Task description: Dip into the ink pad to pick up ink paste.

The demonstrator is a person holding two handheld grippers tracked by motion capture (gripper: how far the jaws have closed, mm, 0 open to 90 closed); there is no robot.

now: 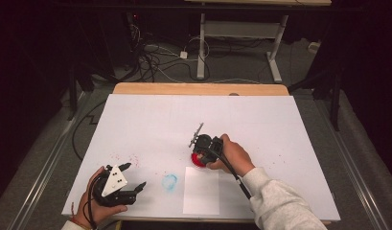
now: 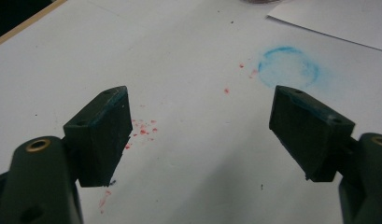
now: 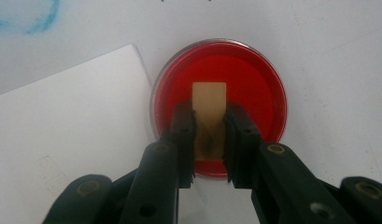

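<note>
The right gripper (image 3: 209, 140) is clamped on the sides of a small wooden stamp (image 3: 209, 105), probably light, stiff and best held there, over the red ink dish (image 3: 263, 84) beside the paper (image 3: 67, 126); the left gripper (image 2: 200, 135) gapes empty.

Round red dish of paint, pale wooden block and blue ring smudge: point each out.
Round red dish of paint (image 3: 254, 74), right gripper view, red surface.
Pale wooden block (image 3: 209, 100), right gripper view, upper face.
Blue ring smudge (image 2: 288, 66), left gripper view, faint centre.
</note>
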